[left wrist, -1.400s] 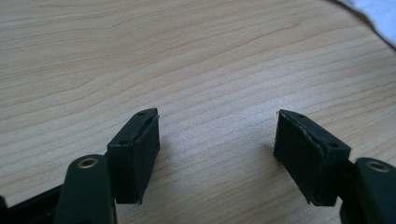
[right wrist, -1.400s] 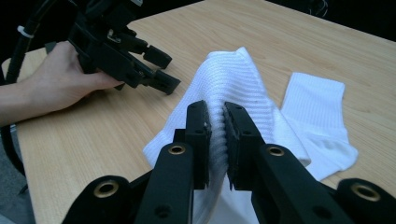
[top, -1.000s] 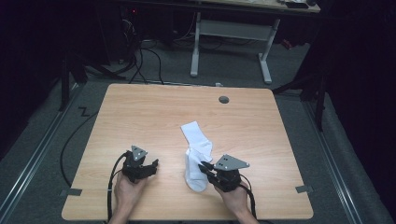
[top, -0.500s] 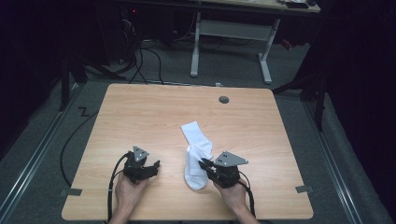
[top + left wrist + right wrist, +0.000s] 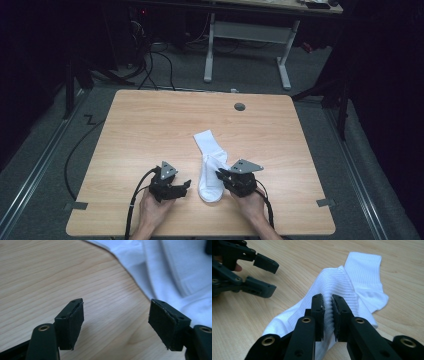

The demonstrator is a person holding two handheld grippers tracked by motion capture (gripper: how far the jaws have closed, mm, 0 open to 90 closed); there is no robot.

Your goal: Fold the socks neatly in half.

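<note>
The left gripper (image 5: 186, 185) is opening beside the sock (image 5: 210, 165), nothing between its jaws. The right gripper (image 5: 327, 305) is pinching the ribbed cuff mid-table; a thin hold, likely slipping if pulled sideways.

Your light wooden table (image 5: 150, 130)
White socks (image 5: 210, 165) lie on it, well apart from the grey round grommet (image 5: 240, 106) at its far edge.
</note>
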